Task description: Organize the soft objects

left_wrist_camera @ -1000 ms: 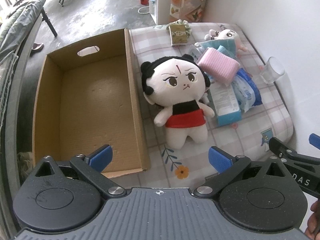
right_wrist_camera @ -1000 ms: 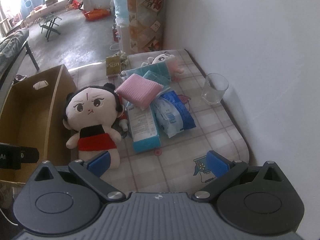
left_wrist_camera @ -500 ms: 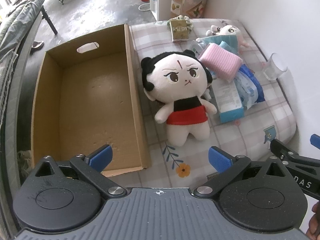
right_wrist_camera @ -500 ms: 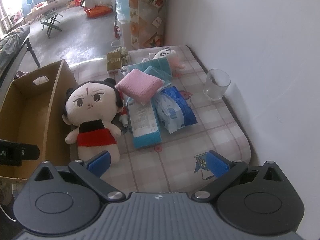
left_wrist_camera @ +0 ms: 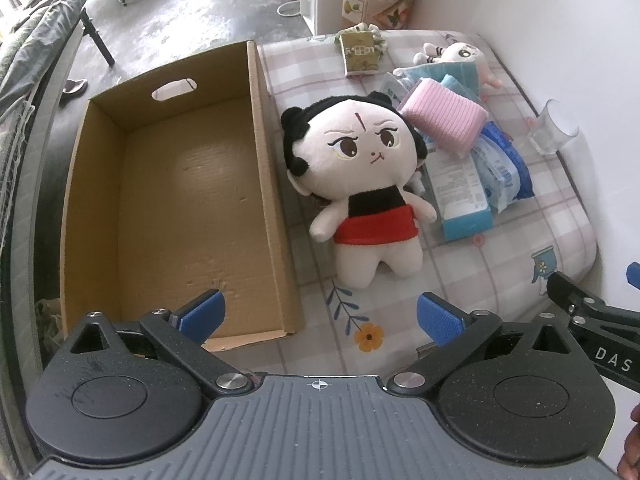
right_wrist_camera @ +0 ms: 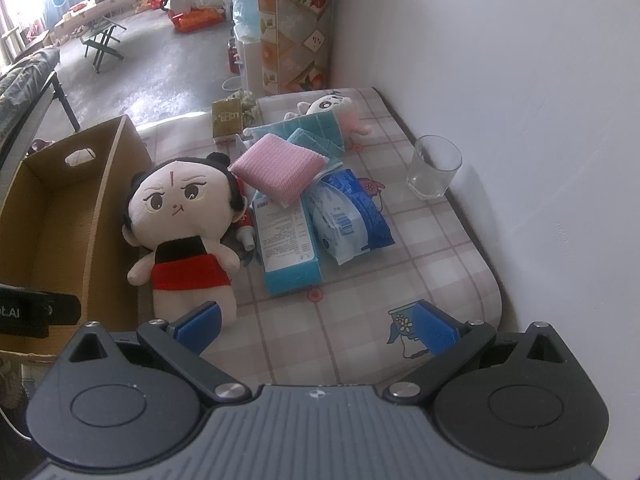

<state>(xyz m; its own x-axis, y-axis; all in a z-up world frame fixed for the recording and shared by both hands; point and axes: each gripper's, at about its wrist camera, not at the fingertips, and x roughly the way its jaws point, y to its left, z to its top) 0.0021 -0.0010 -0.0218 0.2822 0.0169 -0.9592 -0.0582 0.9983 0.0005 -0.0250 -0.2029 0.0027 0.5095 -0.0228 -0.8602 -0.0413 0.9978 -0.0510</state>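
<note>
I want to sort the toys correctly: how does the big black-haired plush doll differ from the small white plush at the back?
The black-haired plush doll is much bigger than the small white plush. The doll lies fully uncovered beside the cardboard box; the white plush is partly under a teal cloth. The doll wears red and black; the white one shows pink. Both lie on the checked tablecloth.

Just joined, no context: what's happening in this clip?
A person holds a pair of tongs in each hand above a table with a checked cloth. The left tongs and right tongs are both open and empty. The cardboard box has nothing in it. The big plush doll, pink sponge, and small plush lie beside it, untouched.
</note>
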